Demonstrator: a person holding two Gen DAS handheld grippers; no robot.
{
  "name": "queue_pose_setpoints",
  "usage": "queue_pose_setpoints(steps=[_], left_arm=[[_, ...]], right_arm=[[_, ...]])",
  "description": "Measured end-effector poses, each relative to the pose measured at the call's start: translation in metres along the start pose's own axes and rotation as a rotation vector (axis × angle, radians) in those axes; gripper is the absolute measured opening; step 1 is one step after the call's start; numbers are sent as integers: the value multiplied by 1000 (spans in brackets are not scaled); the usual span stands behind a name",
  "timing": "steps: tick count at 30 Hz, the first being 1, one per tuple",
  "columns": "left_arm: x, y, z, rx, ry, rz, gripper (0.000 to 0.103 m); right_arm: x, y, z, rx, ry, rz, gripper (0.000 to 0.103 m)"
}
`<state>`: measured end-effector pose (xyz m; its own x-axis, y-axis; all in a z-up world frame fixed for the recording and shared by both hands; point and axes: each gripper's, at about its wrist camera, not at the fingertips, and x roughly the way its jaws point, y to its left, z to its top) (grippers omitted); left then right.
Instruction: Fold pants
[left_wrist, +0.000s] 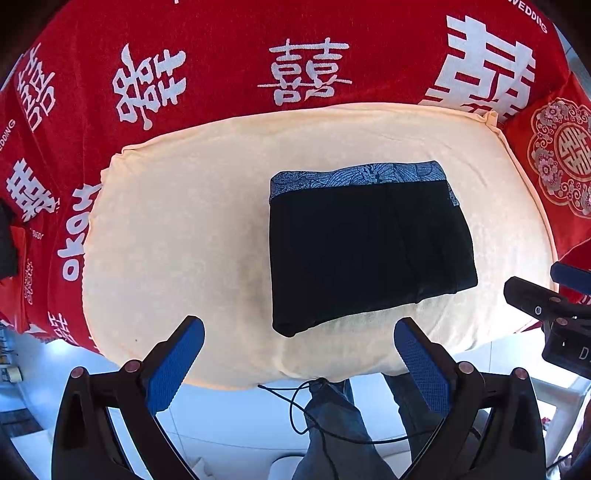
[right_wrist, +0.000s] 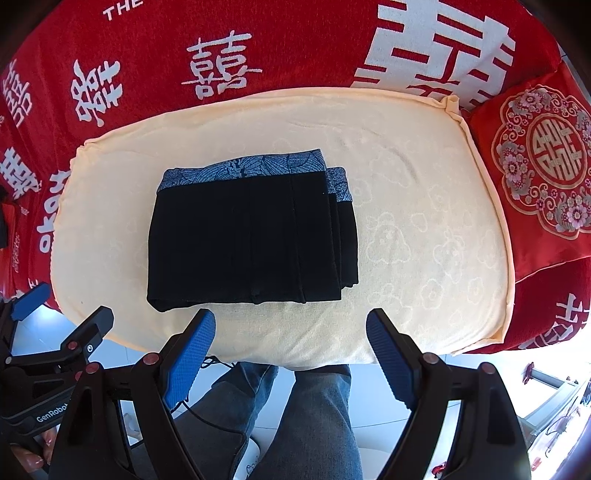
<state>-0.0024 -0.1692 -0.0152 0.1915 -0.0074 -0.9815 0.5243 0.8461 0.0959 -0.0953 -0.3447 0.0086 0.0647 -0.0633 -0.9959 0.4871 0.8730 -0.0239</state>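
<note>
Black pants (left_wrist: 365, 251) with a blue-grey patterned waistband lie folded into a compact rectangle on a cream cushion (left_wrist: 177, 229). They also show in the right wrist view (right_wrist: 247, 240), with stacked layers visible at their right edge. My left gripper (left_wrist: 299, 328) is open and empty, held just in front of the pants' near edge. My right gripper (right_wrist: 291, 321) is open and empty, also just in front of the pants' near edge. Neither touches the fabric.
The cushion (right_wrist: 424, 229) rests on a red blanket (left_wrist: 221, 44) with white characters. A red embroidered pillow (right_wrist: 539, 162) lies at the right. The person's jeans-clad legs (right_wrist: 314, 413) and a black cable (left_wrist: 295, 406) are below the cushion's front edge.
</note>
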Motion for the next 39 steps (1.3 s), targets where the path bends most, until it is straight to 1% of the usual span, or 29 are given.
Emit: queue_pose_setpoints(steps=[24, 39], left_arm=[[7, -3, 7, 21, 9, -6, 103], [9, -3, 8, 21, 11, -12, 103]], right_arm=[[5, 1, 9, 0, 3, 2, 86], [7, 5, 10, -6, 2, -1, 86]])
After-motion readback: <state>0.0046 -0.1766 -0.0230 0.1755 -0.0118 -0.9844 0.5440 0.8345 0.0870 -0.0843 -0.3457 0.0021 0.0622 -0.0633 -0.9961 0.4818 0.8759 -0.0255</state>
